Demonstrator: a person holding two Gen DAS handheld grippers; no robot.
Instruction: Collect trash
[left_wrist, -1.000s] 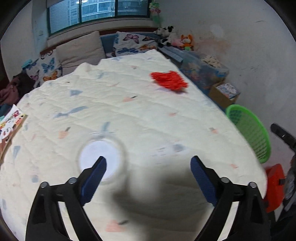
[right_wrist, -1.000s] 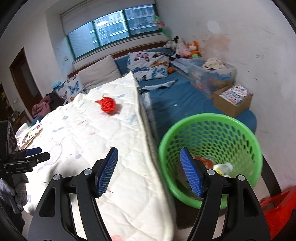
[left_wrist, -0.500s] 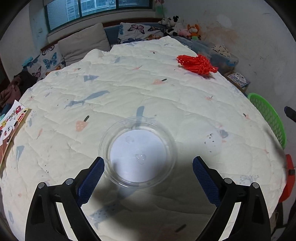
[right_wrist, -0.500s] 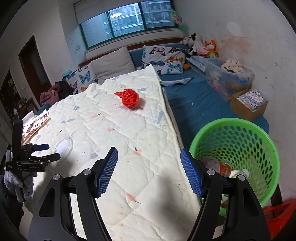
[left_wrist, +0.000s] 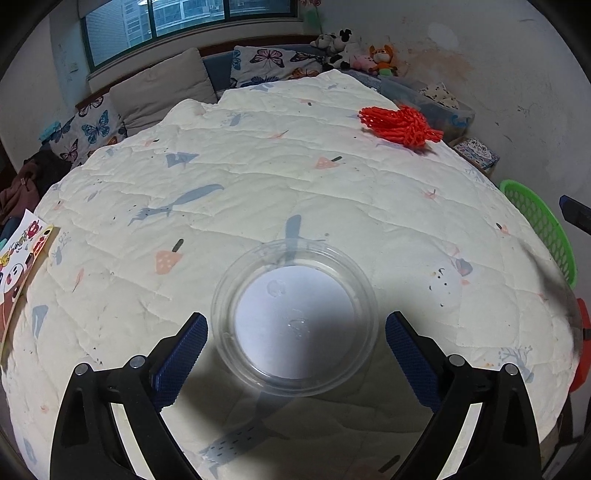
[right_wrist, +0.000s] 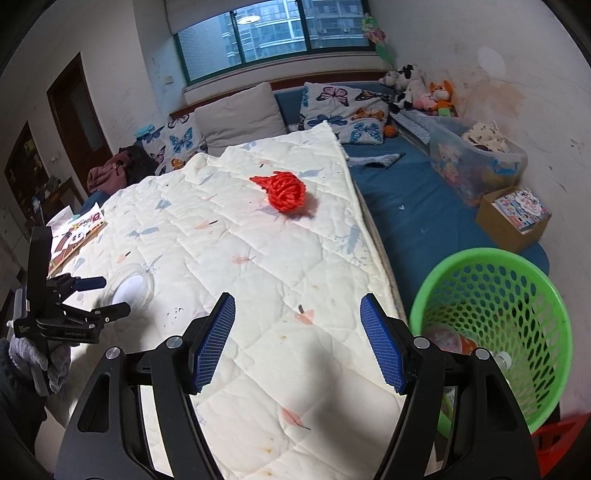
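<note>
A home bedroom: quilted bed (right_wrist: 258, 258), butterfly pillows (right_wrist: 343, 107), plush toys (right_wrist: 421, 92), window (right_wrist: 273, 33).

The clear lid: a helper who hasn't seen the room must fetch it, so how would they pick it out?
On the white quilt, look at the near end, opposite the pillows. The clear lid lies flat there between the open left tool's fingers, round and see-through, unlike the red net.

butterfly pillows (right_wrist: 343, 107) by window | stuffed toys (right_wrist: 424, 92) in corner | picture book (left_wrist: 22, 258) on quilt edge
</note>
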